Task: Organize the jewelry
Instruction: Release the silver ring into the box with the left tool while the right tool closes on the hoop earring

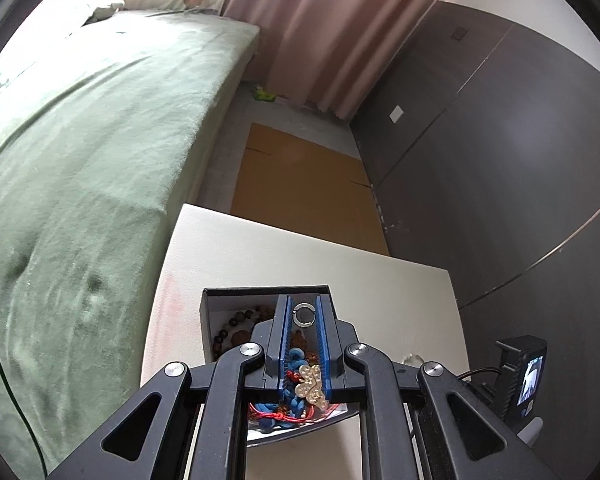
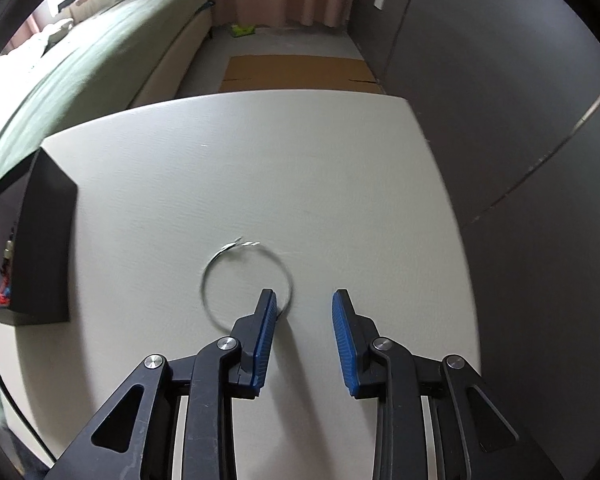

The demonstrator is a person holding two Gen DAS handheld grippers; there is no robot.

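The right gripper (image 2: 304, 300) is standing open astride the wire hoop's (image 2: 246, 284) right edge; thin wire risks slipping flat; the left gripper (image 1: 303, 312) is gripping a small silver ring (image 1: 302, 313) over the black box (image 1: 220, 304).

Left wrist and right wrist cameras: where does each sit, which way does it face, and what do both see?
Left wrist: sits on the left gripper, looking steeply down into the black open jewelry box; only its narrowly parted blue-padded fingers show.
Right wrist: sits on the right gripper, looking down at the thin silver wire hoop on the white tabletop; its fingers stand apart, one tip inside the hoop.
Shared: box, tabletop, green bed, brown cardboard sheet.
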